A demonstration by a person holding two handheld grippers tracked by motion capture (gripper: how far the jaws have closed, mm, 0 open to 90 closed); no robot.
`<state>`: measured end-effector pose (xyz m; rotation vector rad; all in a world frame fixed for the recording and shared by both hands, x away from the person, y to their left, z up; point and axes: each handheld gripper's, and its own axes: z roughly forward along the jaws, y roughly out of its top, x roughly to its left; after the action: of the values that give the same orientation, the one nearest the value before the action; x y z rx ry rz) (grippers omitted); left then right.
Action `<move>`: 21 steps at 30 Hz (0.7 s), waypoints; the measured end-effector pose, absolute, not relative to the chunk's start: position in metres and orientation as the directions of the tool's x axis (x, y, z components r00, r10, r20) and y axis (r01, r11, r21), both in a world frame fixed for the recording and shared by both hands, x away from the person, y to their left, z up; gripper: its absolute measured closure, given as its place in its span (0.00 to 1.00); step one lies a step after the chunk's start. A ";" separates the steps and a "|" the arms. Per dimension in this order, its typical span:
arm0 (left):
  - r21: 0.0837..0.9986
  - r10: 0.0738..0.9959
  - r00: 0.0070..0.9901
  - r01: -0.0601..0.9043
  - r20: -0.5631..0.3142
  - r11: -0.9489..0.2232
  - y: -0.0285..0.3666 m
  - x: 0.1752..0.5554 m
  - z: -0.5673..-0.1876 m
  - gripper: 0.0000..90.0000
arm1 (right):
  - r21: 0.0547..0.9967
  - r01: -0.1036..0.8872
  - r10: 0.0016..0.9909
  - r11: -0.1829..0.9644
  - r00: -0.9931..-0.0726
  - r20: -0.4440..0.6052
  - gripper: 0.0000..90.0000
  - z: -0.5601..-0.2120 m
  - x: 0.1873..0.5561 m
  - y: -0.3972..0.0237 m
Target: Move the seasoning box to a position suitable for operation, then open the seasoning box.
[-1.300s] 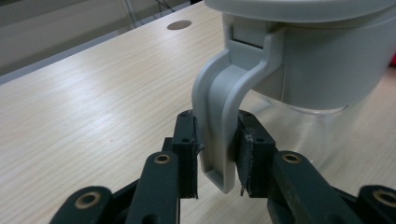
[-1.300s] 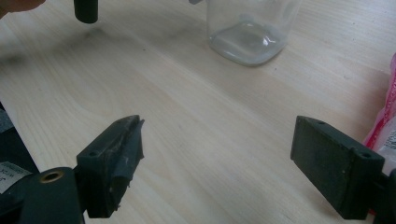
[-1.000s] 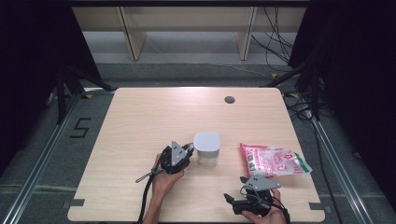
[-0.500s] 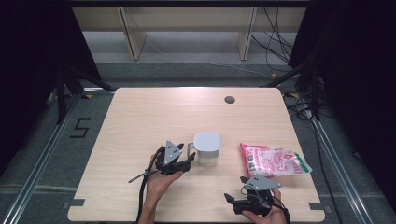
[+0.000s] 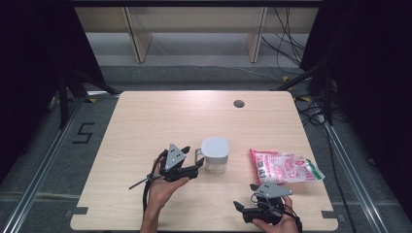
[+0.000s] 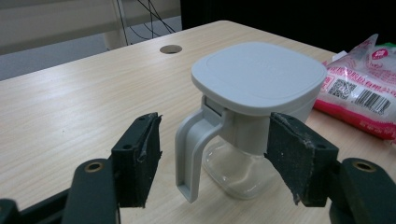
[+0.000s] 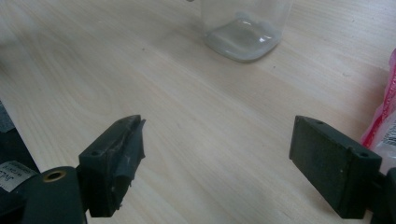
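Since the earlier frames, the left gripper (image 5: 193, 167) has drawn back a little from the jug's handle and lifted slightly, and its jaws have just been opening; they now stand released, with the handle (image 6: 191, 151) between them but untouched by either pad. One clear jug (image 5: 215, 156) stands upright on the table (image 5: 160, 121), just right of that gripper and near the middle of the front half. Its body is transparent plastic, squarish with rounded corners and a thick, moulded base (image 7: 243, 35). Its lid (image 6: 258, 74) is matte grey plastic, a flat rounded square with a shallow raised rim. The handle is the same grey, a smooth bent strap hanging open at its lower end.

Each black jaw is a blocky arm with a brass-ringed hole and a flat rubber pad (image 6: 140, 156) whose edges look worn and flaky. On top of each gripper sits one grey three-cornered plate.

One snack bag (image 5: 284, 166) lies flat to the right of the jug, apart from it: glossy, crinkled film in pink and white with a green end, a barcode and a square code printed on it.

Near the front edge, the right gripper (image 5: 241, 209) hovers low with its jaws wide apart, nothing between them.

Pale wood-grain laminate covers the table, which has one round grey cable hole (image 5: 238, 103) toward its far side.
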<state>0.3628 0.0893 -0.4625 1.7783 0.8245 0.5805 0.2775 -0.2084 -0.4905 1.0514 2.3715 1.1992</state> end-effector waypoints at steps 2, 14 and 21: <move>0.940 0.764 0.646 0.255 0.008 -0.226 0.088 0.363 -0.460 0.38 | 0.785 0.481 0.715 0.390 -0.695 0.071 0.21 -0.490 0.278 -0.208; 0.947 0.757 0.654 0.248 -0.009 -0.203 0.086 0.365 -0.447 0.42 | 0.793 0.475 0.728 0.382 -0.683 0.058 0.19 -0.491 0.278 -0.208; 0.962 0.739 0.673 0.175 0.038 -0.209 0.081 0.369 -0.438 0.65 | 0.788 0.477 0.719 0.389 -0.692 0.064 0.19 -0.491 0.278 -0.206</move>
<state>0.3691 0.0813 -0.4383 1.7386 0.7385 0.6114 0.2779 -0.2060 -0.4911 1.0499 2.3634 1.1965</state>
